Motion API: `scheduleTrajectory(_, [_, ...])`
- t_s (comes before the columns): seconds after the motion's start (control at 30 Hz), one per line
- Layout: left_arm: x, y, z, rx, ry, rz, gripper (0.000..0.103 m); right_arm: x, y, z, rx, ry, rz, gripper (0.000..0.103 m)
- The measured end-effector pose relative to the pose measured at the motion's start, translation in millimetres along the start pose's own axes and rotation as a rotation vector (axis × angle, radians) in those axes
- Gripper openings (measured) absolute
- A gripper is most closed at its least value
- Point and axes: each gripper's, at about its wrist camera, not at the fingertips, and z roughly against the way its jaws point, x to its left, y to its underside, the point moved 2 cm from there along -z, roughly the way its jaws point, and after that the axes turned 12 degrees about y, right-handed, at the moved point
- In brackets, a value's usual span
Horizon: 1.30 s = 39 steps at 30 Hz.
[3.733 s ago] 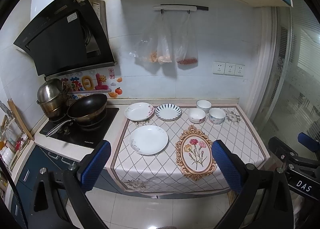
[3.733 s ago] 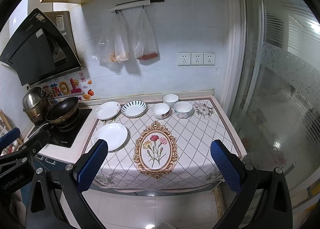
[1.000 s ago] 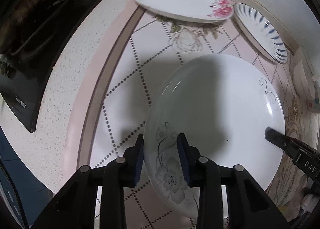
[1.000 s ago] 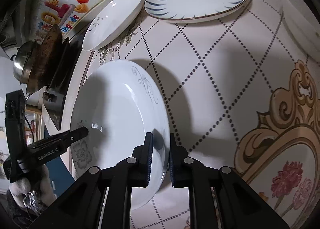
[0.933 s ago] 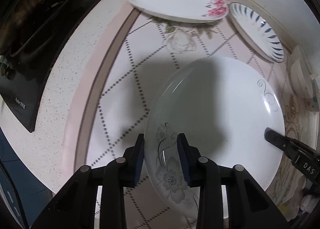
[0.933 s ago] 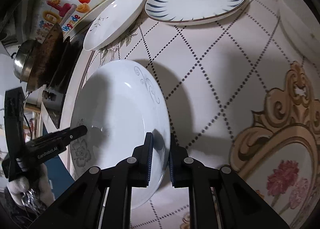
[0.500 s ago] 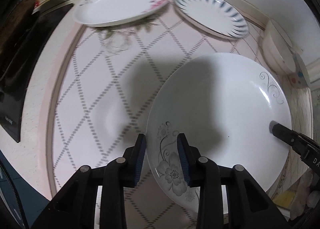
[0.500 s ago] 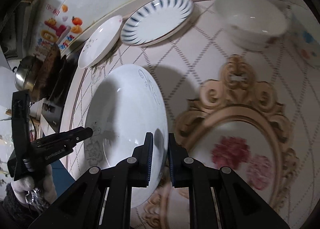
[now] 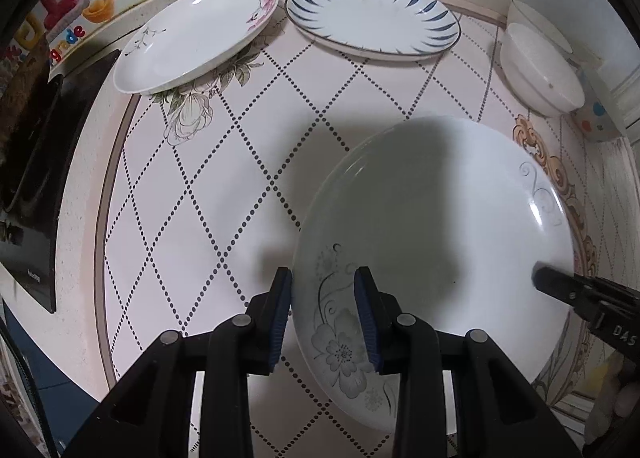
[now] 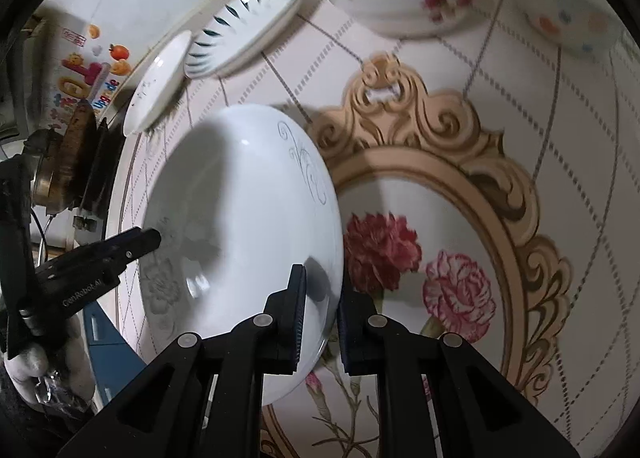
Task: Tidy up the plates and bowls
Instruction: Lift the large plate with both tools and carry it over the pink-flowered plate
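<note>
1. The white plate [image 9: 436, 218] with a grey flower print is held between both grippers, above the table [image 9: 224, 194] and its patterned cloth. In the left wrist view it fills the lower right of the frame.
2. The left gripper [image 9: 323, 314] is closed on the near rim of the white plate; one finger is under the rim and the other is on the inner side, over the flower print.
3. The right gripper [image 10: 322, 312] is closed on the opposite rim, with the fingers nearly together and the plate edge between them. In the left wrist view its dark tip touches the rim at the right edge of the frame.
4. In the right wrist view the white plate [image 10: 244, 226] is at the centre left, and it covers part of the gold oval frame with red flowers [image 10: 436, 258] printed on the cloth.
5. A plate with pink blossoms [image 9: 196, 38] lies at the upper left of the left wrist view, and a plate with blue stripes [image 9: 372, 14] lies just beside it at the top centre.
6. Two white bowls [image 9: 536, 66] stand at the upper right, and a bowl with coloured dots [image 9: 598, 114] is beside them at the frame edge.
7. A black stove [image 9: 28, 178] is at the left edge.
</note>
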Motion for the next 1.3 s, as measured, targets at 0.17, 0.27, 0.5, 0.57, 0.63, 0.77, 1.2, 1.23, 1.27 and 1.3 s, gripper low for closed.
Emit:
scheduleTrajectory(0.17, [6, -10, 22, -0.007, 0.043, 0.045, 0.029, -15, -5, 15, 0.024, -0.028, -0.07, 0.016])
scheduleTrajectory(0.27, [27, -28, 61, -0.082, 0.068, 0.088, 0.033, -22, -17, 50, -0.019, -0.027, -0.126, 0.019])
scheduleTrajectory(0.5, [132, -106, 86, -0.205, 0.042, 0.219, 0.058, 57, -89, 87, -0.117, -0.117, -0.054, 0.062])
scheduleTrajectory(0.57, [164, -128, 74, -0.202, 0.039, 0.255, 0.058, 93, -119, 70, -0.132, -0.103, -0.031, 0.062])
scheduleTrajectory(0.63, [185, -144, 61, -0.196, 0.035, 0.276, 0.058, 133, -157, 43, -0.14, -0.12, -0.011, 0.062])
scheduleTrajectory(0.77, [211, -167, 32, -0.177, 0.012, 0.294, 0.058, 185, -222, -5, -0.134, -0.091, 0.01, 0.061])
scheduleTrajectory(1.2, [247, -197, -9, -0.161, 0.063, 0.345, 0.023, 253, -320, -119, -0.005, 0.044, 0.172, 0.016])
scheduleTrajectory(1.23, [250, -196, -8, -0.168, 0.06, 0.352, 0.018, 254, -318, -120, -0.019, 0.065, 0.193, 0.015])
scheduleTrajectory(1.27, [254, -195, -7, -0.172, 0.075, 0.363, 0.016, 254, -317, -119, -0.034, 0.071, 0.203, 0.015])
scheduleTrajectory(1.3, [256, -194, -6, -0.175, 0.085, 0.368, 0.015, 255, -316, -118, -0.041, 0.075, 0.208, 0.014])
